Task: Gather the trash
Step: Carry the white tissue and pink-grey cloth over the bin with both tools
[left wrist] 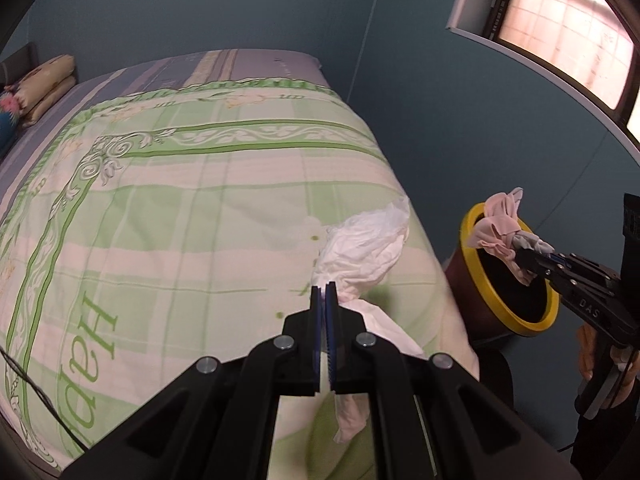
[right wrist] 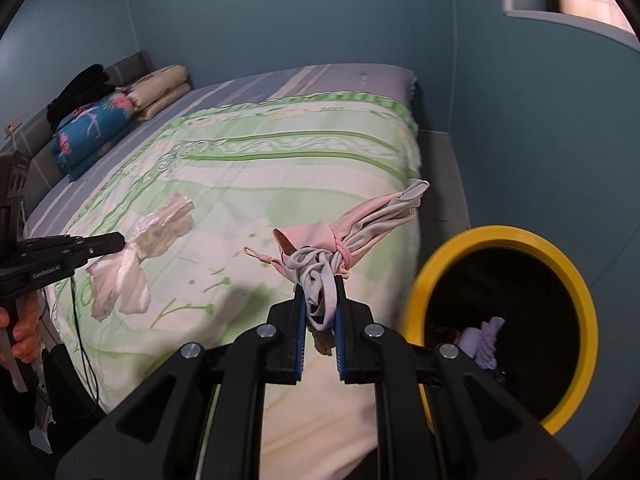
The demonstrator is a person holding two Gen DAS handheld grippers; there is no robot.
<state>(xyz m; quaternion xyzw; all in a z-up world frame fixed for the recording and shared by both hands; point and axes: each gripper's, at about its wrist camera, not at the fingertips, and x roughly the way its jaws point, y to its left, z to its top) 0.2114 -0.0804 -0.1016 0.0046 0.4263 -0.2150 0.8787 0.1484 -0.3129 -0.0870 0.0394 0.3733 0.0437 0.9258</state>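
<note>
The white crumpled plastic bag [left wrist: 362, 248] is pinched in the left tongs [left wrist: 324, 292], whose blue pads are pressed together on its twisted neck; it hangs in the air over the bed [left wrist: 200, 208], above the near corner of the green-and-white quilt. The knotted pink and grey cloth bundle [right wrist: 336, 248] is clamped in the right tongs [right wrist: 320, 304], pads nearly together with a grey fold of fabric between them. In the left wrist view that bundle sits over the rim of the yellow-rimmed bin [left wrist: 476, 240], partly above its dark opening. The bin stands on the floor just beside the bed's near corner, on the side toward the blue wall [left wrist: 440, 120]. Inside the bin, a pale purple scrap [right wrist: 486, 342] lies against the black interior. At the far end of the bed from the bin, a blue floral pillow [right wrist: 92, 132] and cream pillows [right wrist: 164, 88] rest against the grey headboard [right wrist: 128, 64]. A hand [right wrist: 20, 332] grips the left handle.
</note>
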